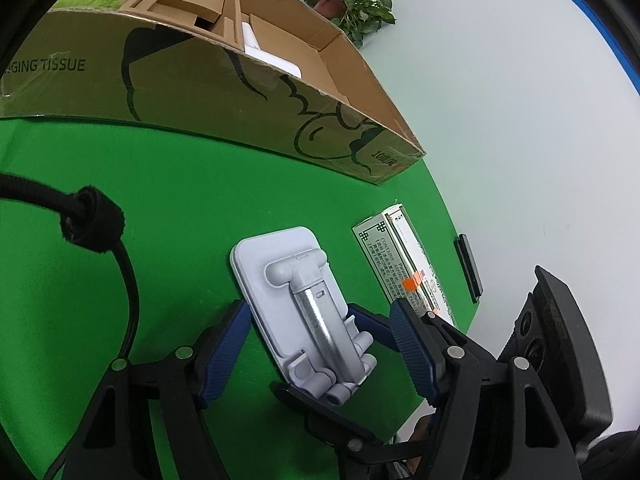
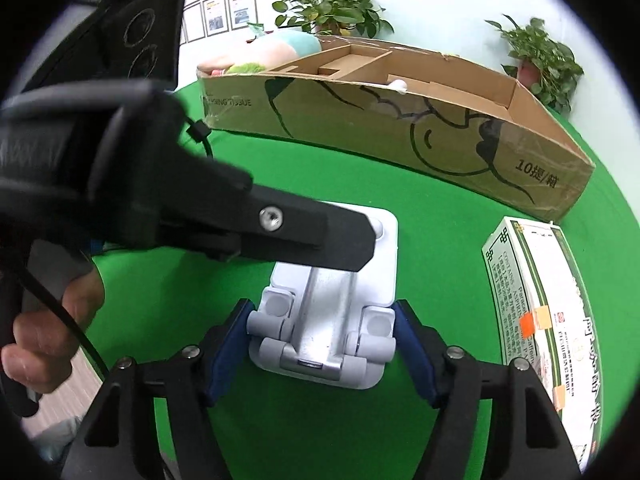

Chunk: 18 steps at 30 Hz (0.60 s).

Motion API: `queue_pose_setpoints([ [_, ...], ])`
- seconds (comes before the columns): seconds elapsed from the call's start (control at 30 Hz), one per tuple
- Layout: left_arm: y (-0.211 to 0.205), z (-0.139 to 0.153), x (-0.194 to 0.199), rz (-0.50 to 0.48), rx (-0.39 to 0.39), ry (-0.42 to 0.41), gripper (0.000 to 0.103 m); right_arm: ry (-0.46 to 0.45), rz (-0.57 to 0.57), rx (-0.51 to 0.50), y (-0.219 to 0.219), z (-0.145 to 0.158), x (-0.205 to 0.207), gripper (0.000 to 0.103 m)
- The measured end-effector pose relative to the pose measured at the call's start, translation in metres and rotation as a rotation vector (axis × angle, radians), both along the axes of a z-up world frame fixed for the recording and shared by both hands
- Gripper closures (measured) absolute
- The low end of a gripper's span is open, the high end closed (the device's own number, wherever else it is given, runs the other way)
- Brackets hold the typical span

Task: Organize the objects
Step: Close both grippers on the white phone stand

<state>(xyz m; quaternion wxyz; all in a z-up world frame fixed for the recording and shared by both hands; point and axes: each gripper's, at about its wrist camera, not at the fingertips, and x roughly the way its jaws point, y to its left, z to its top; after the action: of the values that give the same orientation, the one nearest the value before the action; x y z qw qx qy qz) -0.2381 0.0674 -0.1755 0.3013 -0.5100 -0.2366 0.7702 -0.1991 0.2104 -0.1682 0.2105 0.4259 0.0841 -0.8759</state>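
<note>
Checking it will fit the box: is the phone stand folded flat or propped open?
Folded flat: the phone stand has its metal arm lying along the base plate.

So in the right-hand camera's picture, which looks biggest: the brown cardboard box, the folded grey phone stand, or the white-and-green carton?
1. Brown cardboard box, clearly largest.
2. and 3. Folded grey phone stand and white-and-green carton: similar, and the carton is cut off at the picture's edge, so unranked.
</note>
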Motion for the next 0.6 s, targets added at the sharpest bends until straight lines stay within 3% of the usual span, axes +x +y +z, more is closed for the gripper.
queue_pose_setpoints([
  [0.17, 0.001, -0.002, -0.001, 0.000, -0.017, -0.004, 0.043, -0.048, -0.027, -0.100, 0.009, 0.004, -0.007, 0.034],
  [0.33, 0.002, -0.003, -0.001, 0.012, -0.054, 0.001, 0.065, -0.085, -0.043, -0.178, 0.015, 0.005, -0.010, 0.034],
  [0.43, 0.001, 0.004, 0.001, 0.016, -0.026, 0.034, 0.072, -0.073, -0.056, -0.174, 0.017, 0.008, -0.018, 0.035],
  [0.6, 0.005, 0.033, 0.004, 0.005, -0.030, 0.118, 0.074, -0.002, -0.063, -0.179, 0.014, 0.022, -0.004, 0.035],
])
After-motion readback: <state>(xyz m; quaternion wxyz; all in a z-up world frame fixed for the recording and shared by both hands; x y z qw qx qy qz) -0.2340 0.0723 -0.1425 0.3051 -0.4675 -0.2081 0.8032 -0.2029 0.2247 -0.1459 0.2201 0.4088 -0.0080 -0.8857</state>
